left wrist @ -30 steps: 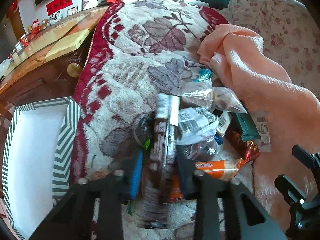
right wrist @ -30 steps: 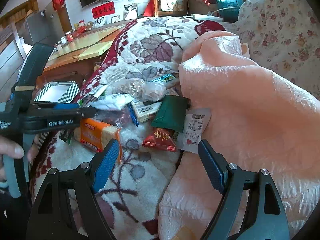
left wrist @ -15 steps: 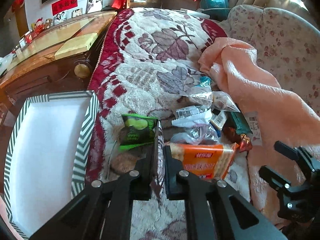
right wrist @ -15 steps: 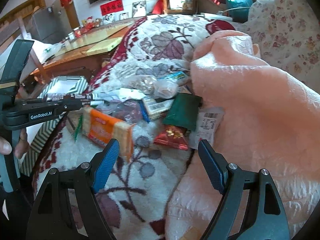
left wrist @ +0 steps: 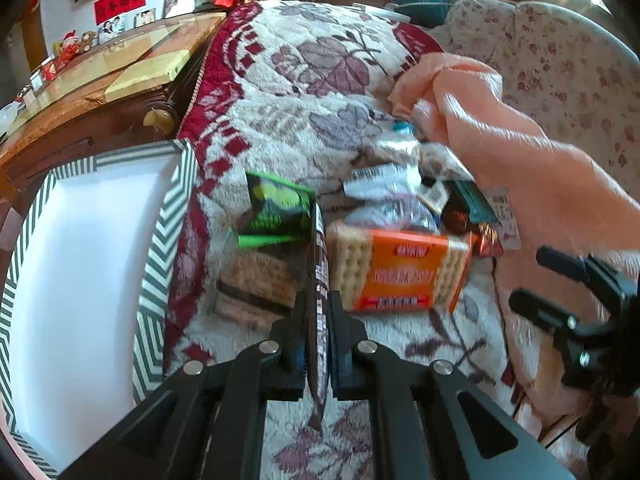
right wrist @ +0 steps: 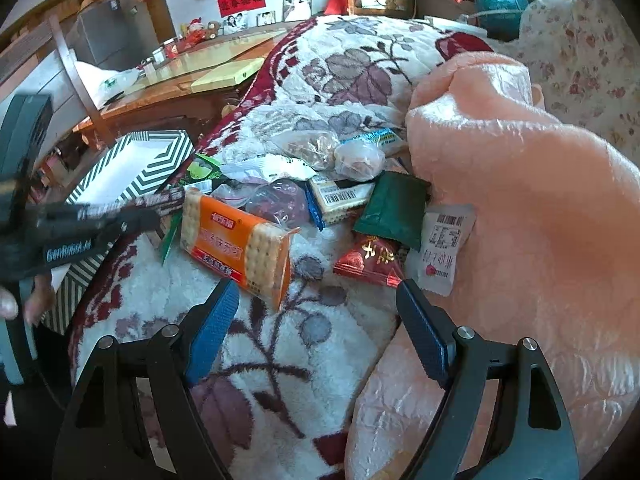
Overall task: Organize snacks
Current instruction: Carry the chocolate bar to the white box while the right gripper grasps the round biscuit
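1. So my left gripper is clamped on that thin dark snack packet, edge-on between the jaws. A second ago it was down in the pile; now the packet's lifted clear and I've swung toward 9 o'clock, so the striped box fills way more of the left wrist view.
2. With the packet gone, the orange cracker pack and the green snack bag lie uncovered, just beside each other.
3. Right gripper hasn't really budged: jaws wide apart, nothing in them, hovering near the cracker pack, with the red triangular pack at about 12 o'clock.
4. Surface is a fluffy floral blanket; a peach blanket is bunched at 3 o'clock, touching the pile.
5. Room-wise: wooden table at 10 o'clock, red banner on the wall behind.
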`<control>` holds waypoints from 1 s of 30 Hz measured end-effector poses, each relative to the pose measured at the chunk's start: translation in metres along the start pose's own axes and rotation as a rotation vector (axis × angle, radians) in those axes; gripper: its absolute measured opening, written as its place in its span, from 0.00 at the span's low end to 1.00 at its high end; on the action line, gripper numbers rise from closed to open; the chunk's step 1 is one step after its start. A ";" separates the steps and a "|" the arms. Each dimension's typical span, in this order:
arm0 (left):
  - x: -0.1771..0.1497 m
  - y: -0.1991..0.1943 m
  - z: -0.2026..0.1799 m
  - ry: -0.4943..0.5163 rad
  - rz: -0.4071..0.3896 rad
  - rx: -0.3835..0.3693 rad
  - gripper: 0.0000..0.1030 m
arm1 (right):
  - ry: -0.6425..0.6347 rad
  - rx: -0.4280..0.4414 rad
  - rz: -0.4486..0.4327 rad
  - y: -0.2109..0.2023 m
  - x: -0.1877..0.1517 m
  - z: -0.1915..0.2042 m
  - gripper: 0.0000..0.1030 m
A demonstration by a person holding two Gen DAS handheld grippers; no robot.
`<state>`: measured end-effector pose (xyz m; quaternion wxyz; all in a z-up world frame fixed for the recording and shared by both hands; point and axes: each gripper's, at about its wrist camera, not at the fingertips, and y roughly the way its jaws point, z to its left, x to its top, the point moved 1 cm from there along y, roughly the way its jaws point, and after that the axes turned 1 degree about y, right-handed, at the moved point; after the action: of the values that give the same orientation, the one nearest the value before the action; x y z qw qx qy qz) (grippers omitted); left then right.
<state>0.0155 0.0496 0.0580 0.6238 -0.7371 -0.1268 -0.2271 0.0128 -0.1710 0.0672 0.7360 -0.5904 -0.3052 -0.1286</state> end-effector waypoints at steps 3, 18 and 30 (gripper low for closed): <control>-0.005 0.006 0.000 0.011 0.026 0.022 0.12 | -0.005 -0.001 0.007 0.002 -0.001 0.002 0.79; -0.009 0.028 -0.014 0.055 0.069 0.088 0.28 | -0.012 -0.010 0.034 0.007 -0.004 0.002 0.79; -0.019 -0.001 0.006 -0.018 0.042 -0.007 0.09 | -0.017 0.004 0.029 0.006 -0.004 0.006 0.79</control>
<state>-0.0008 0.0573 0.0487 0.6248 -0.7436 -0.1160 -0.2078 0.0112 -0.1648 0.0602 0.7364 -0.5944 -0.3030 -0.1125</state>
